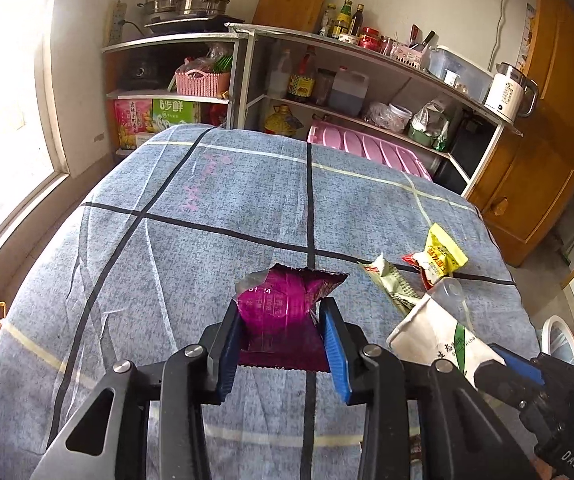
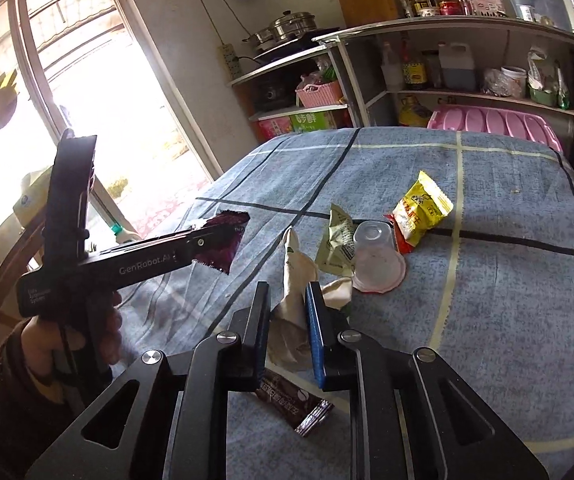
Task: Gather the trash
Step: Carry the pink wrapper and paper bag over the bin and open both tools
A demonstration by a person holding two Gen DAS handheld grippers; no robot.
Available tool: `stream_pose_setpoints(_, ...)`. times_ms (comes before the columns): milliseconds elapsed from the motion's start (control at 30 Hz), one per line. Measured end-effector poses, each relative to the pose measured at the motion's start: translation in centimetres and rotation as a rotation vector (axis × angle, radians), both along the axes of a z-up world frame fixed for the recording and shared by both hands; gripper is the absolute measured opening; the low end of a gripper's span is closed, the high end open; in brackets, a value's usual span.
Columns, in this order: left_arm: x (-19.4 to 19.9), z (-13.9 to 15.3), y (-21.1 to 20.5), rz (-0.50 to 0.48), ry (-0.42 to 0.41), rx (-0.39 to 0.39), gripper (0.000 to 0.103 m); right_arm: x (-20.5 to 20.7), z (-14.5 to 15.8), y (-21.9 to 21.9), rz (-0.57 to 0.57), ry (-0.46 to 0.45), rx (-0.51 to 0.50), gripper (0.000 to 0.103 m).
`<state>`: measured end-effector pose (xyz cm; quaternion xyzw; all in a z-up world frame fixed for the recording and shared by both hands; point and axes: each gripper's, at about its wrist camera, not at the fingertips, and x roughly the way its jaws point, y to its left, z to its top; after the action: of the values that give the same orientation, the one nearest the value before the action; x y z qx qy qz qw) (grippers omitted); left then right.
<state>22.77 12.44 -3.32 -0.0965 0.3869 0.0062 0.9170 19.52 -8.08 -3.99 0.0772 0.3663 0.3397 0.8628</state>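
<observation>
both grippers already have trash in them, so the step in hand looks like carrying off a first pair of pieces. the left gripper [image 1: 283, 320] is pinched on a magenta wrapper [image 1: 283, 300] that sticks out ahead of its fingertips, lifted clear of the checked cloth [image 1: 167, 240]. the right gripper [image 2: 287, 312] is closed narrow on a white paper bag [image 2: 295, 276], which stands up between its fingers and trails back under them. no bin shows in either view, so the next move probably calls for finding where to drop these without loosening either grip. ahead and to the right of the right gripper lie a green wrapper [image 2: 337, 240], an upturned clear plastic cup [image 2: 375, 256] touching it, and a yellow snack packet [image 2: 421, 208] just beyond. only the right wrist view shows a brown sachet [image 2: 293, 404] lying beneath that gripper, and the person's left hand [image 2: 99, 328] on the other tool; the left view hides both but shows the print on the white paper bag.
</observation>
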Motion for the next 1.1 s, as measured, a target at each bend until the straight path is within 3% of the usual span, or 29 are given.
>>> stream_pose_setpoints(400, -6.1, 3.3, -3.0, -0.018, -0.082, -0.030, 0.038, -3.9, 1.6, -4.5, -0.101, -0.026, 0.070, 0.018)
stream_pose_setpoints(600, -8.5, 4.1, -5.5, -0.044, -0.126, -0.042, 0.038, -6.8, 2.4, -7.9, -0.229, -0.080, 0.092, 0.018)
stream_pose_setpoints(933, -8.8, 5.1, -14.9, -0.265, -0.160, -0.044, 0.038, -9.8, 4.4, -15.3, -0.453, -0.137, 0.064, 0.018)
stream_pose_setpoints(1100, -8.0, 4.8, -20.2, -0.380, -0.140, -0.071, 0.039, -10.8, 4.8, -18.9, -0.548, -0.147, 0.039, 0.018)
